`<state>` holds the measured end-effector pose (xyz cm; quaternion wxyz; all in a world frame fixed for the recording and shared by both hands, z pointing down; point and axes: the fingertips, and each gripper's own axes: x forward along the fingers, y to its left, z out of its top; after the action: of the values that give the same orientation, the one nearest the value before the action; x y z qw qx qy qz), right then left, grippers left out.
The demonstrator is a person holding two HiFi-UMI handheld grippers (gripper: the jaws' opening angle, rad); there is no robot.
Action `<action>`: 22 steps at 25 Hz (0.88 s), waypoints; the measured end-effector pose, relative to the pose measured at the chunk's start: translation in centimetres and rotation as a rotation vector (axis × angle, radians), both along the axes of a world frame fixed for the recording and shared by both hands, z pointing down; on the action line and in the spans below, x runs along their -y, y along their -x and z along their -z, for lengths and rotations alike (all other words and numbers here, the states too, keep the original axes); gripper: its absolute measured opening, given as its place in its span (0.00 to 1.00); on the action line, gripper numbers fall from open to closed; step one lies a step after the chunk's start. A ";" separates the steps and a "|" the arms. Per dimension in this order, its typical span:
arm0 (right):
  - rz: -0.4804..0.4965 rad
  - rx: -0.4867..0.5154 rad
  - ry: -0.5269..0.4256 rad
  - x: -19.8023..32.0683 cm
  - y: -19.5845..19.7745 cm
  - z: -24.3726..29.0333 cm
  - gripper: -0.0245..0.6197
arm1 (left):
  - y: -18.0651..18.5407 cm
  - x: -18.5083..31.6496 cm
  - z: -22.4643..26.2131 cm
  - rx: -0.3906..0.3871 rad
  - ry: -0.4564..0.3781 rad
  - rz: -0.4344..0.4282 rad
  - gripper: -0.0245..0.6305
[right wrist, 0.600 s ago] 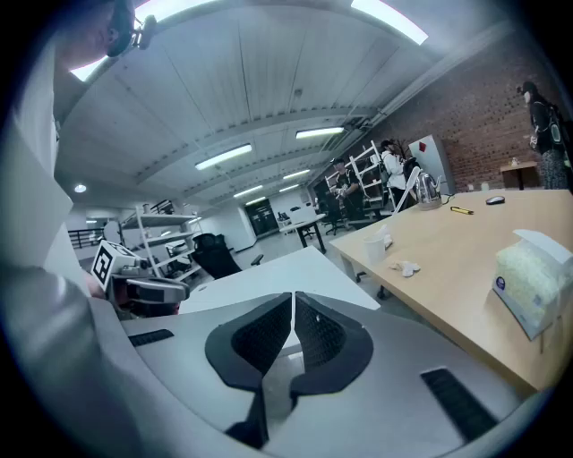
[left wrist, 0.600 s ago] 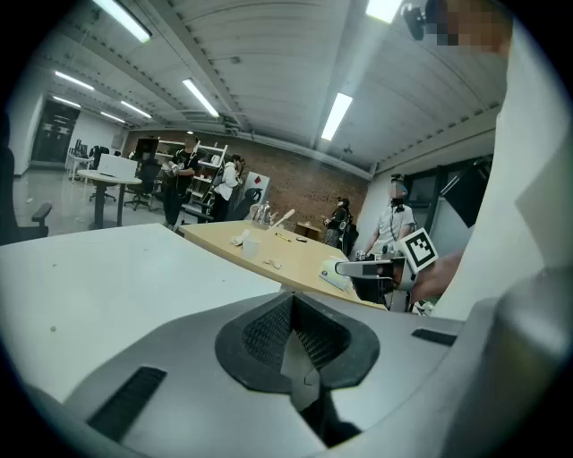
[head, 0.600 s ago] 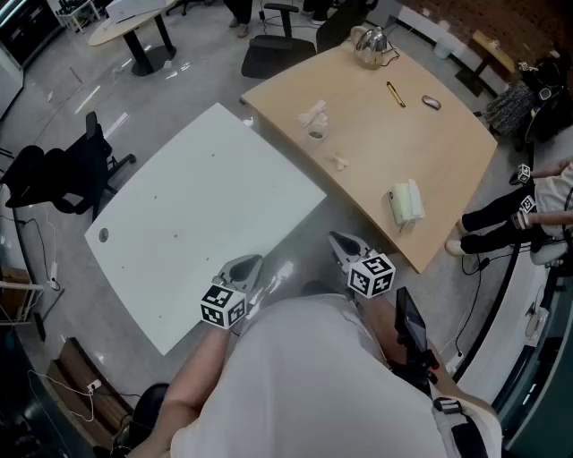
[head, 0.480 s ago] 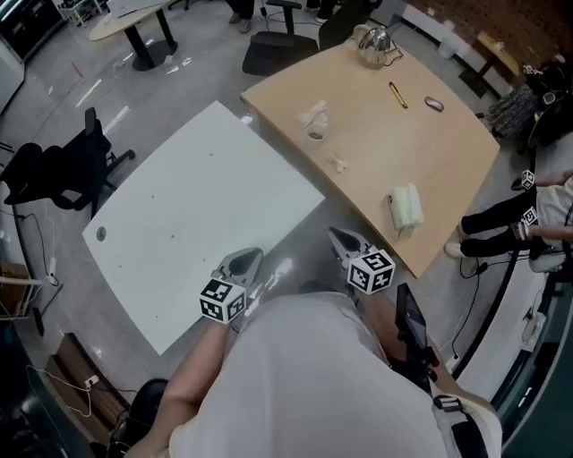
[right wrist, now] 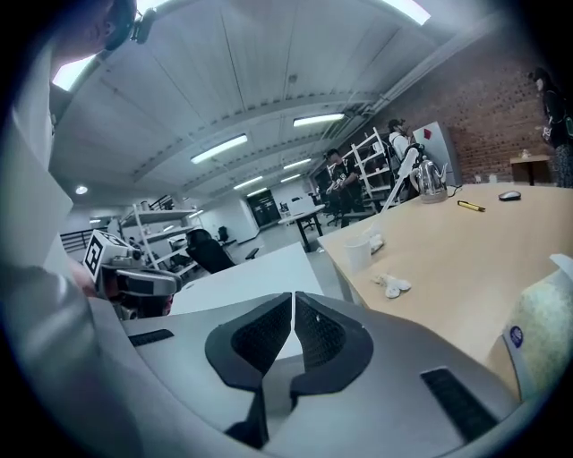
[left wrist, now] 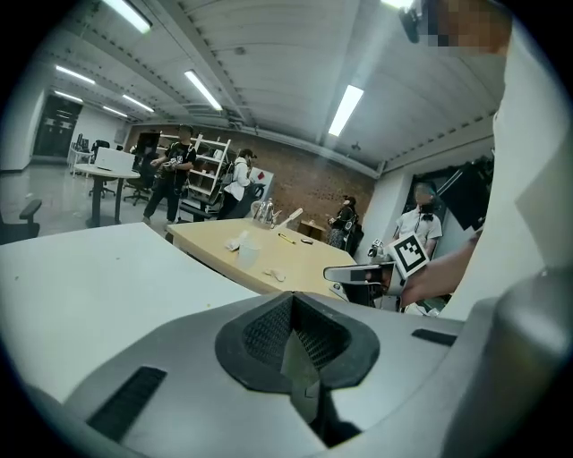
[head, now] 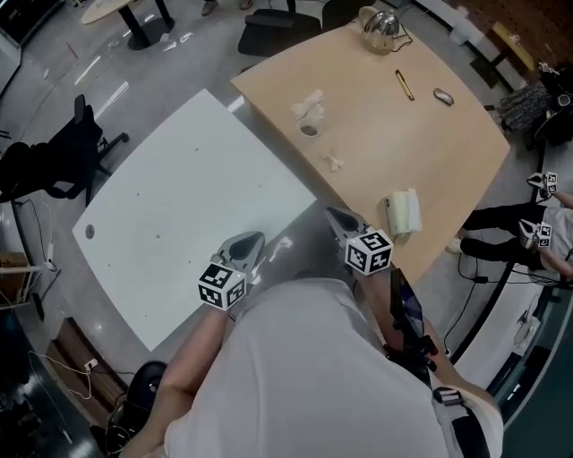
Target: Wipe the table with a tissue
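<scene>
A pack of tissues (head: 405, 212) lies near the front edge of the wooden table (head: 376, 134); it also shows at the right edge of the right gripper view as the tissue pack (right wrist: 542, 331). A crumpled tissue (head: 307, 107) and a smaller one (head: 334, 162) lie further back on that table. My left gripper (head: 243, 249) hangs shut and empty over the front edge of the white table (head: 179, 197). My right gripper (head: 338, 222) is shut and empty in the gap between the two tables, left of the pack. In their own views, the left gripper (left wrist: 291, 300) and right gripper (right wrist: 293, 304) hold nothing.
A paper cup (head: 310, 131), a pen (head: 405, 84), a mouse (head: 443, 96) and a kettle (head: 380, 25) stand on the wooden table. Black office chairs (head: 54, 161) stand to the left and at the back. A seated person's legs (head: 510, 224) are at the right.
The head view has shifted a little and both tables sit slightly differently in it. Both grippers stay shut in about the same places.
</scene>
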<state>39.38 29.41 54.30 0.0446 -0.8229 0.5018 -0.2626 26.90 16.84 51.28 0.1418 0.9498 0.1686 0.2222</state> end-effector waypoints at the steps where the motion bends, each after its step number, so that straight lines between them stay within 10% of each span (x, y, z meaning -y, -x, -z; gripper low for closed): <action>1: 0.001 0.002 0.008 -0.2 -0.8 -0.3 0.07 | -0.7 -0.2 -0.1 0.001 0.002 0.000 0.05; 22: 0.150 -0.078 0.400 1.2 -17.2 -9.2 0.08 | -6.4 0.2 -1.4 0.065 -0.003 0.248 0.05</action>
<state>56.59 28.19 63.48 -0.1585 -0.7852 0.5011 -0.3275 33.28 16.64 52.72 0.1720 0.9558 0.0446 0.2341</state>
